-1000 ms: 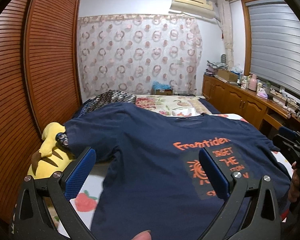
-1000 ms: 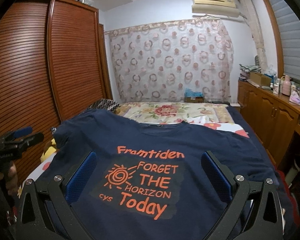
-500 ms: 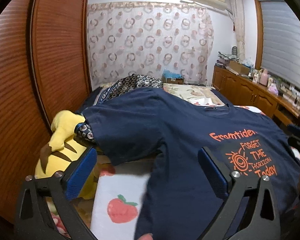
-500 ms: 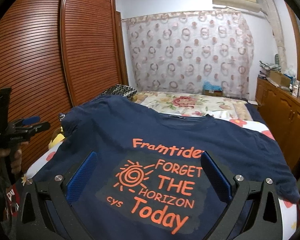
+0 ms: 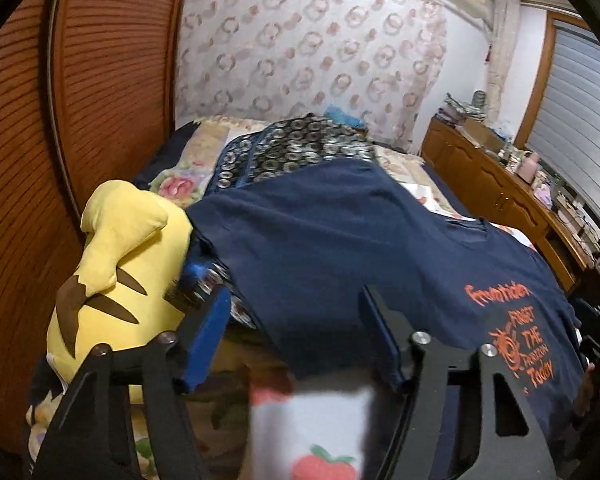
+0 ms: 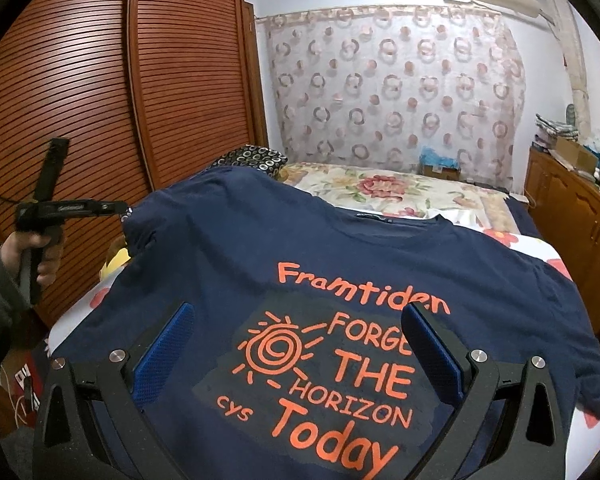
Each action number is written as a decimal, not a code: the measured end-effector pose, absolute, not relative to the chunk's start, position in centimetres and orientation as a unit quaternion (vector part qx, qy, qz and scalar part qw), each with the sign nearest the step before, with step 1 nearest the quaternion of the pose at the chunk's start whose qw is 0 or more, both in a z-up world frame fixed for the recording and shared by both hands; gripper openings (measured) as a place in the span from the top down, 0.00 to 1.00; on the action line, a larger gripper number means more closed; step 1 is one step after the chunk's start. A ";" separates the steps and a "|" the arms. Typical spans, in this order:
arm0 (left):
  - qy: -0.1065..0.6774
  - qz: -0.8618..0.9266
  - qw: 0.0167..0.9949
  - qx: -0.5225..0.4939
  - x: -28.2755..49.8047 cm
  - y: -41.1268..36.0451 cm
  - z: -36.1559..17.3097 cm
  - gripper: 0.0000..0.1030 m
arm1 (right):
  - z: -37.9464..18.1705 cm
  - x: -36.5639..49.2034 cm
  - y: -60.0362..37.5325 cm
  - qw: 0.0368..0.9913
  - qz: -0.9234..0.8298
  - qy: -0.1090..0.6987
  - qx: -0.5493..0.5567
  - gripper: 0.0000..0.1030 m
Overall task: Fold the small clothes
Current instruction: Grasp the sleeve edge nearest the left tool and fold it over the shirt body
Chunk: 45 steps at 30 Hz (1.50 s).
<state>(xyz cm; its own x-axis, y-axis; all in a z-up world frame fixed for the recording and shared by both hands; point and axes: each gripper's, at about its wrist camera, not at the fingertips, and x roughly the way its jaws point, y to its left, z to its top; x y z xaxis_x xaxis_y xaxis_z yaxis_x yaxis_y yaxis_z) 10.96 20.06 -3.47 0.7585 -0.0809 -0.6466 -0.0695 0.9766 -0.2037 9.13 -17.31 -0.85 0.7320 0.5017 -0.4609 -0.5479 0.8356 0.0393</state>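
In the left wrist view, the left gripper (image 5: 296,332) hangs low over the near left part of the bed (image 5: 324,440), its two blue-padded fingers (image 5: 206,340) spread wide with nothing between them. Ahead of them lies the navy T-shirt (image 5: 340,248), spread across the bed with its left sleeve reaching toward a yellow plush toy (image 5: 116,264) that sits against the wooden wardrobe doors (image 5: 100,80). The sleeve's hem rests just beyond the finger tips, apart from both pads. A dark patterned cloth (image 5: 292,152) lies bunched behind the shirt, and part of it peeks out under the sleeve beside the plush. The bed sheet with a red fruit print shows bare between the fingers. The orange print on the shirt's chest sits to the right, and at the far right edge the right gripper (image 5: 598,344) is partly visible. In the right wrist view, the right gripper (image 6: 300,344) hovers over the lower front of the T-shirt (image 6: 340,248), its fingers (image 6: 164,352) wide apart and framing the orange lettering and sun drawing; whether the pads touch the cloth cannot be told. The shirt lies face up, collar away from the camera, sleeves spread to both sides. At the left, the left gripper (image 6: 118,206) is held by a hand (image 6: 32,252) near the shirt's left shoulder. A floral quilt (image 6: 388,192) covers the far end of the bed, before a patterned curtain (image 6: 392,92).
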 end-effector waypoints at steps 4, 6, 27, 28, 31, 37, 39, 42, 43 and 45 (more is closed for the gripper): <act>0.364 -0.003 0.923 -0.125 12.5 21.4 -4.0 0.46 | -1.3 9.6 -16.1 0.927 0.287 0.236 -0.051 0.00; 0.375 -0.004 0.916 -0.140 13.3 22.0 -4.4 0.49 | -1.6 10.5 -15.8 0.923 0.294 0.245 -0.048 0.00; 0.356 0.004 0.923 -0.142 14.5 21.4 -2.0 0.98 | -2.7 10.9 -15.3 0.919 0.304 0.249 -0.036 0.00; 0.356 0.001 0.924 -0.138 14.5 21.2 -1.6 0.98 | -2.8 10.9 -15.3 0.919 0.304 0.250 -0.033 0.00; 0.352 0.005 0.928 -0.123 14.8 20.8 -0.5 0.98 | -3.0 10.9 -15.3 0.918 0.304 0.253 -0.027 0.00; 0.388 0.029 0.914 -0.119 16.4 22.5 -2.1 0.51 | -2.9 10.9 -15.6 0.919 0.304 0.251 -0.026 0.00; 0.400 0.029 0.906 -0.136 16.7 23.3 -3.1 0.51 | -3.1 10.9 -15.6 0.919 0.302 0.253 -0.024 0.00; 0.421 0.029 0.890 -0.176 16.8 24.2 -4.6 0.51 | -3.3 11.0 -15.8 0.918 0.301 0.255 -0.023 0.00; 0.426 0.025 0.885 -0.185 16.7 24.3 -4.9 0.51 | -3.3 11.0 -15.9 0.918 0.301 0.256 -0.022 0.00; 0.432 0.021 0.883 -0.183 16.4 23.9 -5.2 0.51 | -3.3 10.9 -15.9 0.918 0.301 0.256 -0.021 0.00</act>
